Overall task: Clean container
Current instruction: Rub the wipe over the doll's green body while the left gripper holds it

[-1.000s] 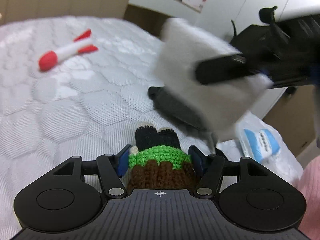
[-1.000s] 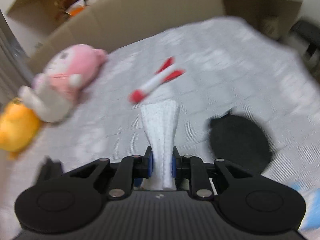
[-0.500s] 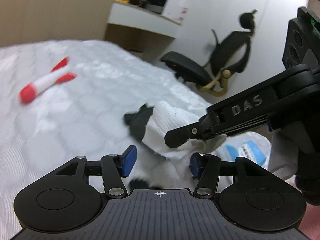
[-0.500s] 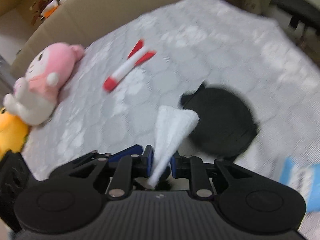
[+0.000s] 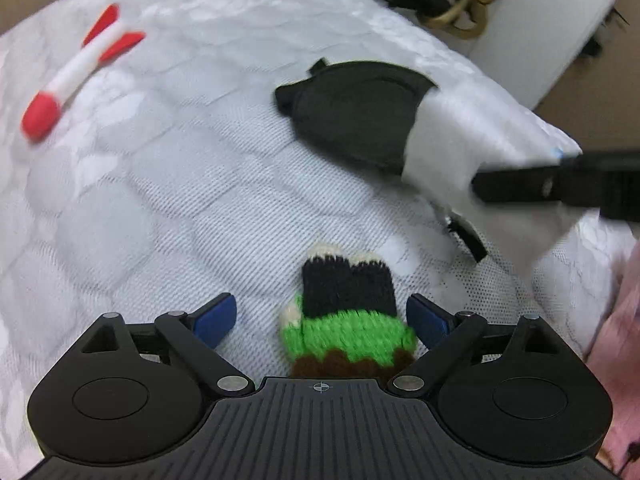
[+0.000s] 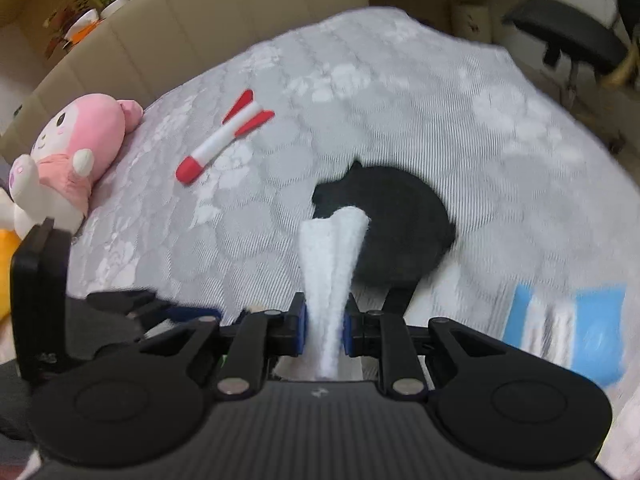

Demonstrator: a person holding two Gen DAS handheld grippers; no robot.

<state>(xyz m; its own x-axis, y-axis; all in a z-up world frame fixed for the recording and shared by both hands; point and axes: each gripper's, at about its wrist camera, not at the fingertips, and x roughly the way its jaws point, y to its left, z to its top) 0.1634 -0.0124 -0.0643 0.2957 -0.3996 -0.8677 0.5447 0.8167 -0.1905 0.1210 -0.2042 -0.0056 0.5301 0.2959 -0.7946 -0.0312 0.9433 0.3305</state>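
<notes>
Lying flat on the bed, near the middle of the cover: black container, round and shallow. Long axis from a small tab at the far end to a narrow black strip at the near end, so pointing away from both cameras; in the left view slanted from upper left to lower right.

Right hand-held gripper clamped on a folded white cloth, pads pressed against both sides. Cloth sticking forward, tip over the container's near-left rim; contact not clear. In the left view, covering the container's right edge.

Left hand-held gripper open, blue pads spread wide, pointed steeply down at the bed. Between them a crocheted toy, lying on the cover, clear of the left pad and just beside the right one.

Well apart from the container, to the left: red and white rocket. Farther left, by the headboard, a pink plush. To the right of the container, a blue pack, blurred.
</notes>
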